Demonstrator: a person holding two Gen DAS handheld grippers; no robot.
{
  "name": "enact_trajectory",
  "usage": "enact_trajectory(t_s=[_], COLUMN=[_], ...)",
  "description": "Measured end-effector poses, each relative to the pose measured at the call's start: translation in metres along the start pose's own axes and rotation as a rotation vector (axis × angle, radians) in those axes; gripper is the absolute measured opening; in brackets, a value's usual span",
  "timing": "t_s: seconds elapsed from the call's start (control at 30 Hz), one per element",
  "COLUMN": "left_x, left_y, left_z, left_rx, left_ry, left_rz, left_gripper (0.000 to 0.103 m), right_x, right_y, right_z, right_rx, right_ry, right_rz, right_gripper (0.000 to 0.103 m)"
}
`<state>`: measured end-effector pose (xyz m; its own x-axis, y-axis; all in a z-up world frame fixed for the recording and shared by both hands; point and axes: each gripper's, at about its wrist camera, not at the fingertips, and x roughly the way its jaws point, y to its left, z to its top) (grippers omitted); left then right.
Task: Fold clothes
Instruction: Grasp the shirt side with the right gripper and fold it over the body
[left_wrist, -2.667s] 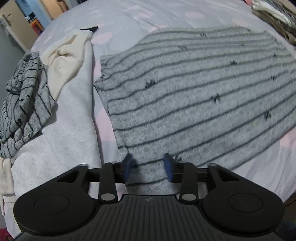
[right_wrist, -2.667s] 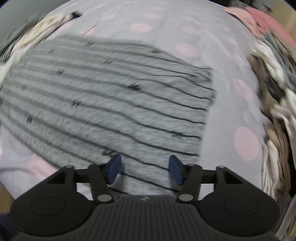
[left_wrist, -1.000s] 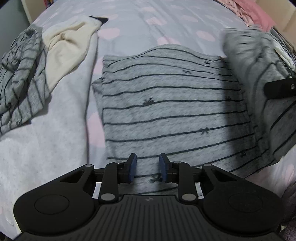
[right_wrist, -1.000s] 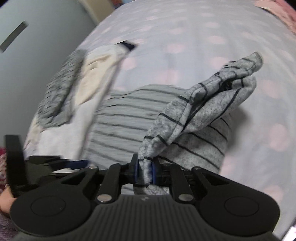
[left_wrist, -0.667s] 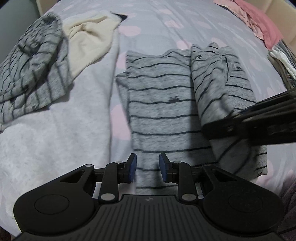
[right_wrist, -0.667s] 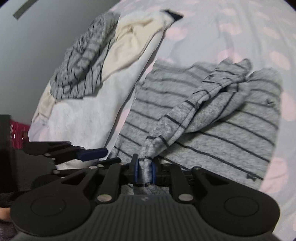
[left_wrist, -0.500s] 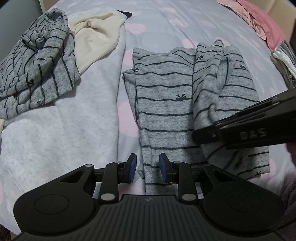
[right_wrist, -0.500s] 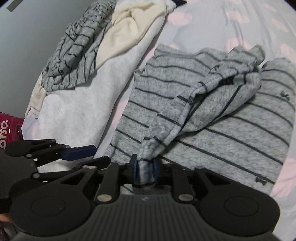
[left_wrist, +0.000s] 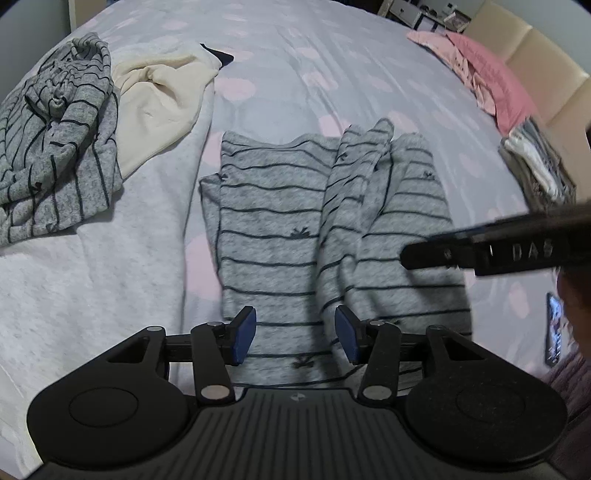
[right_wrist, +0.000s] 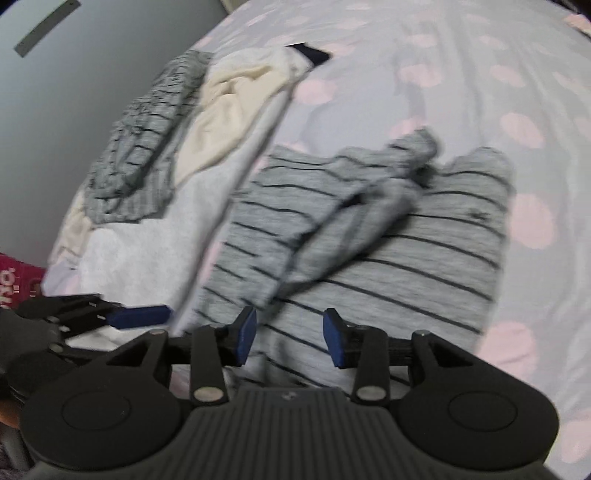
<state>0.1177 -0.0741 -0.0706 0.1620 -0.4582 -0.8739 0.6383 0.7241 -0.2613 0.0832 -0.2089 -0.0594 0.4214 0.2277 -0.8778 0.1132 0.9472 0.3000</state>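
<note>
Grey striped top, partly folded, spread flat on a lilac bedsheet with pink dots, directly ahead of both pairs of fingers. Loose sleeve draped lengthwise down its middle, bunched at the far end, lying free on the body of the top.

Left gripper low over the near hem, blue pads spread apart, empty, striped cloth visible in the gap between them. Right gripper likewise parted and holding nothing, hovering above the near edge of the same top, sleeve running away from its fingertips. Motion blur across the right wrist view.

Beyond the left fingers and off to their left: pale grey garment laid flat just beside the top, cream garment and crumpled 2nd striped garment heaped on its far end. Off to the right of the left fingers, far side: pink clothes and a stack of folded items near the bed edge. Right gripper's black side intruding at right in the left wrist view, above the top's right half.
</note>
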Motion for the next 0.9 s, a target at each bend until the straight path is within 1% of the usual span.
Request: enact_trajectory(t_s=[0.1,0.2,0.3,0.43,0.47,0.5,0.63,0.67,0.7,0.77,0.8,0.9], left_x=[-0.001,0.000,0.009,0.022,0.026,0.031,0.046,0.048,0.051,0.052,0.052,0.033], left_y=[-0.004,-0.017,-0.032,-0.046,-0.048,-0.051,-0.053,-0.053,-0.052,-0.046,-0.044,-0.032], left_z=[0.003,0.007,0.008,0.005,0.005,0.004,0.002,0.001,0.001,-0.001,-0.001,-0.002], left_rx=[-0.029,-0.013,0.023,0.061,0.071,0.082,0.111,0.114,0.117,0.120,0.118,0.081], left_ry=[-0.010,-0.012,0.016,0.064,0.081,0.101,0.138,0.143,0.147,0.147,0.143,0.092], left_rz=[-0.026,-0.032,-0.031,-0.015,-0.008,0.002,0.053,0.066,0.081,0.119,0.133,0.117], left_gripper=[0.046,0.050,0.050,0.051,0.053,0.053,0.053,0.050,0.036,0.017,0.014,0.011], right_x=[-0.005,-0.011,-0.016,-0.018,-0.017,-0.016,-0.011,-0.010,-0.008,-0.006,-0.005,-0.005], right_y=[-0.013,-0.026,-0.034,-0.040,-0.041,-0.041,-0.046,-0.047,-0.048,-0.049,-0.049,-0.053], right_z=[-0.011,-0.024,-0.037,-0.051,-0.054,-0.057,-0.068,-0.070,-0.072,-0.074,-0.076,-0.078], right_rx=[0.003,0.009,0.010,0.015,0.014,0.015,0.017,0.017,0.017,0.014,0.013,0.016], right_ry=[0.008,0.016,0.018,0.029,0.030,0.033,0.057,0.063,0.069,0.074,0.076,0.074], right_rz=[-0.044,-0.064,-0.083,-0.088,-0.091,-0.094,-0.106,-0.110,-0.114,-0.123,-0.127,-0.133], right_gripper=[0.043,0.043,0.044,0.044,0.044,0.044,0.044,0.044,0.044,0.044,0.044,0.044])
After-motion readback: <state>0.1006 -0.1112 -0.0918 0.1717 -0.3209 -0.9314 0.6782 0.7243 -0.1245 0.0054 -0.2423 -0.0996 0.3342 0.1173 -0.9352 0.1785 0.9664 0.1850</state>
